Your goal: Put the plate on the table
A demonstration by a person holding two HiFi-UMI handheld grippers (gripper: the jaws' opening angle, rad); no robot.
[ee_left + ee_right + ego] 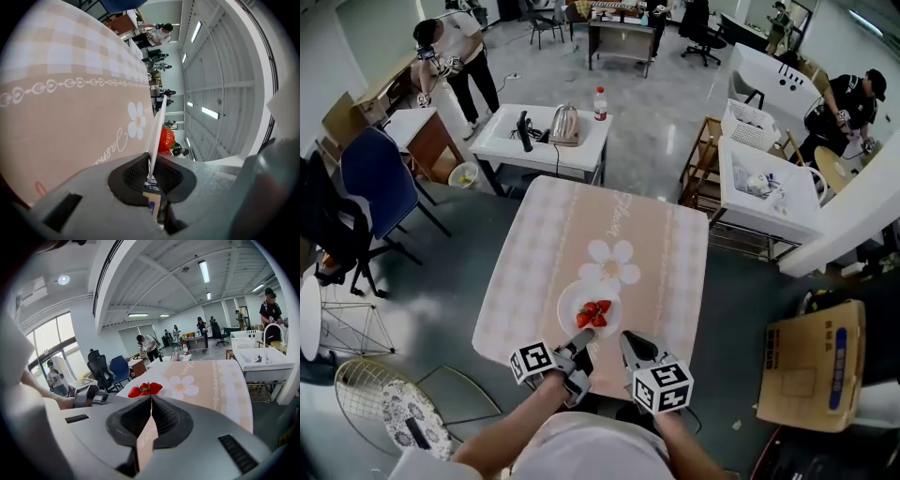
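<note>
A white plate (pixel 570 302) with strawberries (pixel 593 314) is at the near middle of the table (pixel 581 216), which has a pink checked cloth with a white flower. My left gripper (pixel 581 345) is shut on the plate's near left rim. My right gripper (pixel 628 339) is shut on its near right rim. In the left gripper view the plate (pixel 156 129) runs edge-on out of the shut jaws of the left gripper (pixel 151 174), with the strawberries (pixel 166 139) beyond. In the right gripper view the rim (pixel 146 437) sits between the jaws of the right gripper (pixel 150 411), below the strawberries (pixel 144 390).
A cardboard box (pixel 811 361) lies on the floor to the right of the table. A wire stool (pixel 384 403) stands at the near left and a blue chair (pixel 380 178) further left. White tables (pixel 548 141) and a cart (pixel 764 187) stand beyond, with people working around the room.
</note>
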